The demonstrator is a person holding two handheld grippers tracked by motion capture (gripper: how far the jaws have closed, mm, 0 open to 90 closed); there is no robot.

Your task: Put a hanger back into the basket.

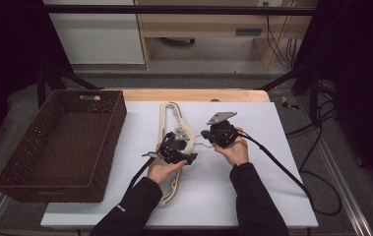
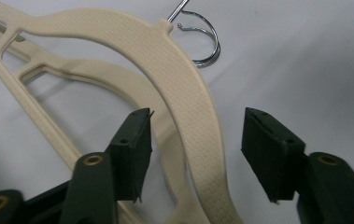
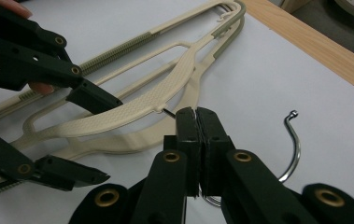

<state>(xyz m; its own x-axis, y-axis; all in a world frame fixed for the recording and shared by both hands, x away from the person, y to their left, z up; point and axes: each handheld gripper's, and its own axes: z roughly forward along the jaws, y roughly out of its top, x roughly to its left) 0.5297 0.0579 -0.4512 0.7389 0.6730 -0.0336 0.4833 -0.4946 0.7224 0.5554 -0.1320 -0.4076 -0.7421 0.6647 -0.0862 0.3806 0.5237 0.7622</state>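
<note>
Two cream plastic hangers (image 1: 163, 115) lie stacked on the white table top. The upper hanger (image 2: 179, 70) has a textured shoulder and a metal hook (image 2: 209, 46). My left gripper (image 2: 197, 114) is open, with one jaw on each side of that shoulder and neither touching it. My right gripper (image 3: 195, 111) is shut on the wire stem of the metal hook (image 3: 296, 140), just beside the hanger's neck (image 3: 158, 109). From the high view, the left gripper (image 1: 176, 150) and right gripper (image 1: 203, 133) sit close together at mid-table. The left gripper (image 3: 111, 140) straddles the hanger in the right gripper view.
A brown wicker basket (image 1: 110, 147) with nothing in it stands at the left, on the table's left edge. The white table top (image 1: 253, 187) has a wooden strip (image 1: 194, 95) along its far edge. Cables trail from both grippers off the right and front.
</note>
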